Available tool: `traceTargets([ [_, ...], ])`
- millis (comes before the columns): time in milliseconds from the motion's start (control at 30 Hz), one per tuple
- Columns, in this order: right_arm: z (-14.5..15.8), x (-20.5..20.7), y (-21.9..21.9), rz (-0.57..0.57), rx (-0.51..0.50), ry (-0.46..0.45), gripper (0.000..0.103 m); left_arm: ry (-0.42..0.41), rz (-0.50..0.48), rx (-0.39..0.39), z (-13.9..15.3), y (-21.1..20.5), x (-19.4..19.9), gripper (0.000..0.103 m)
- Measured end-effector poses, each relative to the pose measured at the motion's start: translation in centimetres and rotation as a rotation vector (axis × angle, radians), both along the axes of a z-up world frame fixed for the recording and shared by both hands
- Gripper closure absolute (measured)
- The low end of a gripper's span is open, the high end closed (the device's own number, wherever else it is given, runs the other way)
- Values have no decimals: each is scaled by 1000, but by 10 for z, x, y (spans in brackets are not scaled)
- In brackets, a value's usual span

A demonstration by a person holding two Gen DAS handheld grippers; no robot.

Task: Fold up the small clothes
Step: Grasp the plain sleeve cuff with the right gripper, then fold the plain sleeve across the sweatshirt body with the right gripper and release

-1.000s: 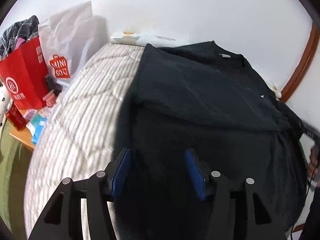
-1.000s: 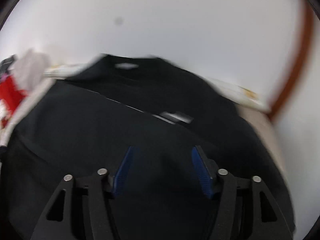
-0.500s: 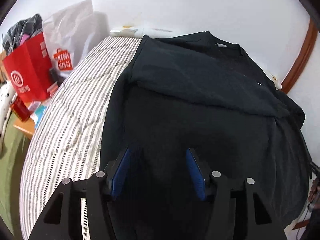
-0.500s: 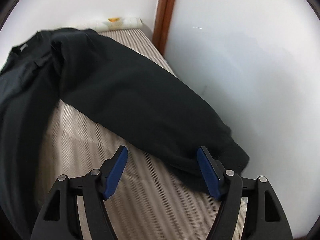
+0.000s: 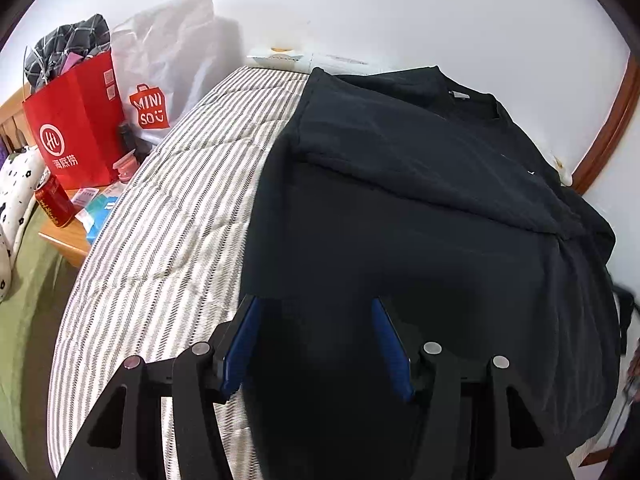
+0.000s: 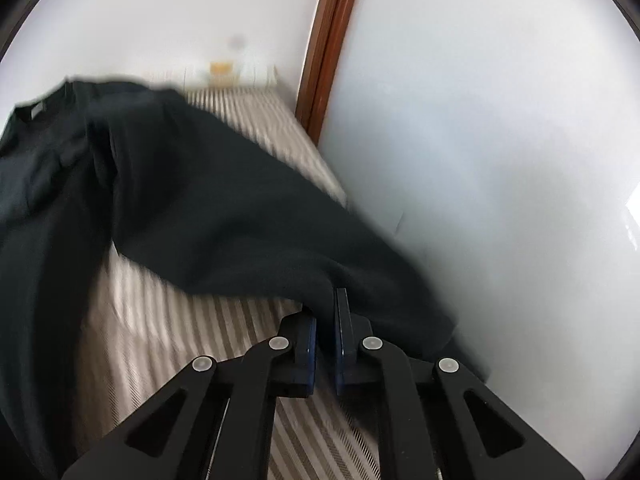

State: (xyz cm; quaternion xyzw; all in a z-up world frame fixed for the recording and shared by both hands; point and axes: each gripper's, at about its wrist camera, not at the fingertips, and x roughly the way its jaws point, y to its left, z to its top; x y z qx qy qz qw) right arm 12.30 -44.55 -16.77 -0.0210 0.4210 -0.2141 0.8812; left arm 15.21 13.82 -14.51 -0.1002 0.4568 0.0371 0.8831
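A black long-sleeved top [image 5: 420,208] lies spread on a striped mattress [image 5: 168,216], one sleeve folded across its chest. My left gripper [image 5: 316,312] is open and empty, hovering over the top's lower hem. In the right wrist view the other black sleeve [image 6: 240,220] stretches along the wall side of the bed. My right gripper [image 6: 326,308] is shut on the sleeve near its cuff end.
A red paper bag [image 5: 76,132], a white Miniso bag [image 5: 168,72] and a red can [image 5: 54,204] stand on a small table left of the bed. A white wall [image 6: 500,160] and brown door frame [image 6: 332,40] run close along the right.
My right gripper moved down onto the sleeve end and closed on it. The left gripper stayed open and drew back slightly over the hem.
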Motion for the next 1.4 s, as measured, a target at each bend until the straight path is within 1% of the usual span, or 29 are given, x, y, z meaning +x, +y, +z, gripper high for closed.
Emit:
traceTargets([
  [100,46,13,16,31,43,-110,97,-15,4,-3,-1,4,-3,48],
  [167,71,26,37,103,88,-160,97,-21,-4,-19,-2,5,-4,48],
  [233,91,38,66,168,80,-199,97,-31,-9,-17,-2,4,-4,48],
  [300,111,49,103,244,63,-239,97,-34,-5,-12,-3,7,-5,48],
  [333,121,55,127,297,72,-262,97,-33,-4,-16,-3,9,-5,48],
  [367,126,64,142,336,83,-276,97,-30,-3,-22,-3,11,-5,48],
  [467,137,73,199,456,109,-305,97,-29,-8,-45,-5,17,-7,48],
  [567,135,80,257,582,134,-311,97,-23,-3,-64,-9,22,-10,48],
  [600,132,80,270,606,136,-312,97,-18,-1,-71,-11,24,-10,48],
  [633,126,78,287,641,142,-306,96,-15,-1,-73,-13,24,-10,48],
  [667,117,87,305,677,148,-285,96,-15,-2,-74,-13,25,-10,48],
  [800,79,101,346,719,165,-196,96,-22,-11,-70,-13,24,-11,48],
  [867,51,112,356,701,160,-134,96,-21,-19,-71,-12,23,-10,48],
  [900,42,117,357,691,160,-115,95,-21,-26,-71,-12,22,-11,48],
  [967,29,125,355,663,176,-91,86,-23,-42,-64,-11,19,-12,47],
  [1033,20,130,346,631,209,-42,38,-22,-51,-54,-10,16,-11,47],
  [1067,17,131,341,624,224,-31,31,-22,-55,-51,-10,15,-11,47],
  [1167,20,119,318,624,261,-27,26,-27,-63,-55,-9,13,-11,46],
  [1200,23,111,308,634,276,-27,21,-28,-63,-57,-9,11,-10,46],
  [1233,25,105,302,644,287,-31,19,-28,-65,-66,-9,10,-10,45],
  [1333,26,86,282,657,280,-49,18,-20,-72,-113,-12,8,-9,44],
  [1400,19,84,272,625,267,-45,18,-21,-78,-83,-11,4,-8,44],
])
